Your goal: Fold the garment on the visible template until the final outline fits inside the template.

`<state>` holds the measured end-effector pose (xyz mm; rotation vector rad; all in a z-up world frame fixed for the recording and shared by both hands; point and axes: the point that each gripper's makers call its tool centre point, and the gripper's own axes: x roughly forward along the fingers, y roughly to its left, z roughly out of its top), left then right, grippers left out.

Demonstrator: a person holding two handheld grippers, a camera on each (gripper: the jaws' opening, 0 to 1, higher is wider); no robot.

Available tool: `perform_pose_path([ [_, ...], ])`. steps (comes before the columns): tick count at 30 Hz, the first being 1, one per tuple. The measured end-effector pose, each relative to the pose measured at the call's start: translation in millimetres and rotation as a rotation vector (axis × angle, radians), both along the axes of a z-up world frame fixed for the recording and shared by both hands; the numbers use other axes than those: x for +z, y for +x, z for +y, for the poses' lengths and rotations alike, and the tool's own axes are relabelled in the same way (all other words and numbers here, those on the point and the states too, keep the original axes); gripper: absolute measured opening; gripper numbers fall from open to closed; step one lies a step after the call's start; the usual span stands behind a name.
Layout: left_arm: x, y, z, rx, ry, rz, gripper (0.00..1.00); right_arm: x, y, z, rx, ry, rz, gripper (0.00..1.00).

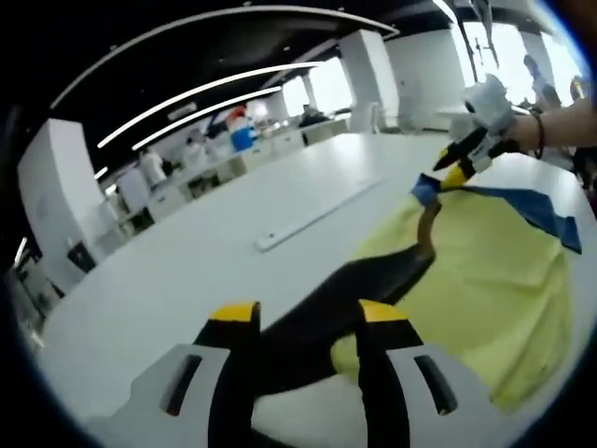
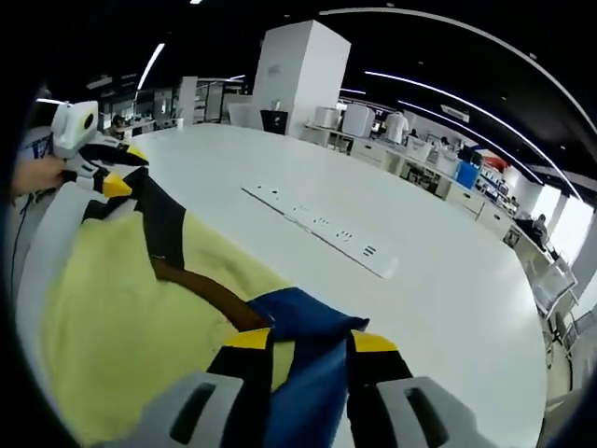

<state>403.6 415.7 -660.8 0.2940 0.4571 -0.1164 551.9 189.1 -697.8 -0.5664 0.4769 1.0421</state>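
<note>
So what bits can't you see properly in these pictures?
- Template: hidden in both views, under the yellow garment.
- Garment's near edge: cut off in the right gripper view by the right gripper.
- Table strip markings: too small to read.
- People at the far desks: blurred, left gripper view.

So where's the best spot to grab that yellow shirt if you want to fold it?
Probably at its edge trim, coming in low from the table side. The yellow garment lies mostly flat, so only the hems offer something to pinch. Both grippers do this: the left gripper pinches the black trim, the right gripper the blue part.
</note>
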Motion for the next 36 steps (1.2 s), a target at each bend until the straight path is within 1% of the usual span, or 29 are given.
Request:
perform_pose_path([
  [5,-6.5,11.3,-19.6,-0.045,-0.015,0.010,0.35,-3.3,4.7,-0.3,0.022,-0.021,-0.023,0.28],
  [7,-10.4,15.8,-26.8,-0.058,-0.027,0.019,0.35,-4.6,9.6,-1.5,0.048,-0.070,-0.081,0.27],
  [9,-15.0,19.3,-34.8,-0.076,-0.036,0.030,0.33,-7.7,11.0,-1.5,0.064,-0.107,-0.116,0.27],
  [13,-28.7,23.6,-48.6,-0.116,-0.037,0.068,0.30,-14.2,8.5,2.2,0.100,-0.129,-0.130,0.27],
  [15,-36.1,26.5,-53.5,-0.128,-0.041,0.080,0.28,-15.9,8.7,3.6,0.121,-0.146,-0.153,0.27],
  [17,-43.1,28.5,-58.4,-0.136,-0.045,0.096,0.27,-16.1,10.6,5.5,0.155,-0.179,-0.203,0.27],
  [18,-45.6,29.2,-60.5,-0.140,-0.049,0.102,0.27,-16.9,10.9,6.3,0.159,-0.187,-0.215,0.26],
  [19,-47.9,29.7,-62.9,-0.144,-0.057,0.112,0.27,-17.2,11.5,7.0,0.180,-0.215,-0.248,0.26],
  [21,-49.7,31.9,-67.5,-0.153,-0.065,0.111,0.26,-16.8,9.4,11.5,0.214,-0.224,-0.282,0.24],
  [23,-53.0,34.4,-71.1,-0.163,-0.069,0.117,0.24,-17.7,7.4,13.4,0.221,-0.221,-0.280,0.22],
  [26,-55.8,35.3,-75.2,-0.175,-0.071,0.123,0.23,-18.7,7.8,15.0,0.223,-0.212,-0.275,0.20],
  [31,-55.1,30.0,-85.3,-0.226,-0.088,0.126,0.19,-18.7,9.2,15.3,0.220,-0.202,-0.269,0.19],
  [34,-58.9,27.7,-88.3,-0.236,-0.084,0.135,0.19,-18.9,8.1,16.0,0.222,-0.199,-0.267,0.17],
  [36,-57.8,28.7,-88.6,-0.235,-0.096,0.130,0.18,-19.1,7.1,17.0,0.225,-0.198,-0.267,0.14],
])
